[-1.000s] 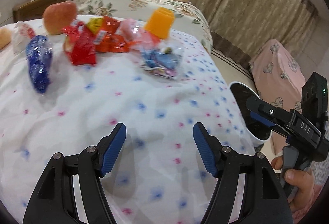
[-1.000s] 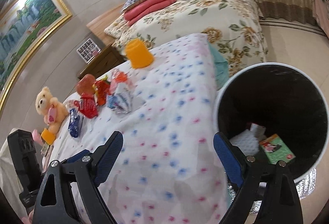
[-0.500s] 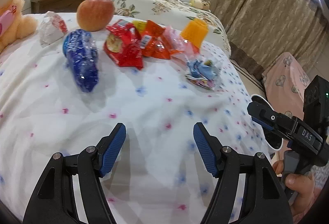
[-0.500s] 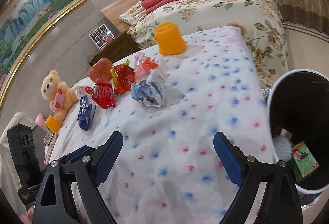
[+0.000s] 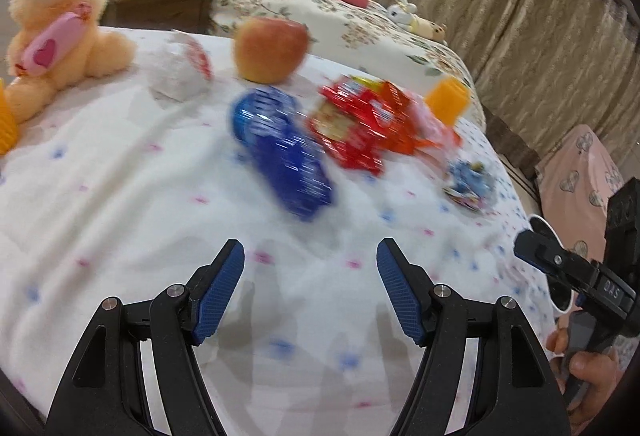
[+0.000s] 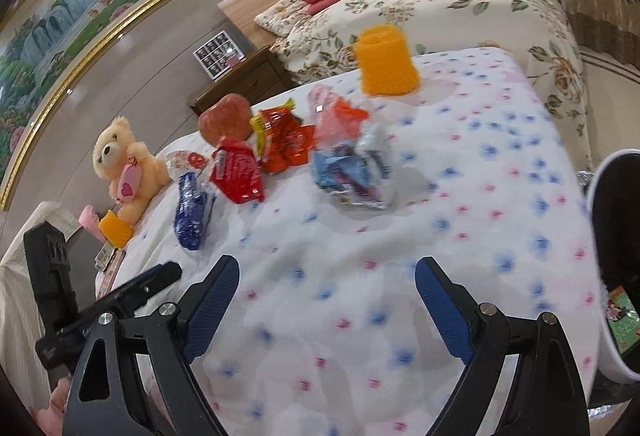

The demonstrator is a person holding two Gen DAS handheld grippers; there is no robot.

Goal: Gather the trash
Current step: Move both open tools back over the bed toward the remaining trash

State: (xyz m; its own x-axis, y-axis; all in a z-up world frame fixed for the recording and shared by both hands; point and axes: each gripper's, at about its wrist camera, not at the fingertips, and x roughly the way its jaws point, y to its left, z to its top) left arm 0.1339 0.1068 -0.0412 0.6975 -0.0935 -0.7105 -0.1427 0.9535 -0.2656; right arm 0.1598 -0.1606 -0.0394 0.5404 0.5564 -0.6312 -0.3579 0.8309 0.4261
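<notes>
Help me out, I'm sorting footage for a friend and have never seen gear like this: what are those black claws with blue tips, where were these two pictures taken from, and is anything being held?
There is no robot here. A person carries a hand-held two-finger gripper in each hand, and each gripper has a wide-angle camera looking forward along its fingers. One picture comes from the left gripper, the other from the right gripper.

Both look down at a bed with a dotted white cover. On it lie snack wrappers: a blue packet, a red packet with orange ones beside it, and a pale blue wrapper. There are also an apple, a teddy bear and an orange cup. A bin stands beside the bed.

Both grippers are open and hold nothing.
</notes>
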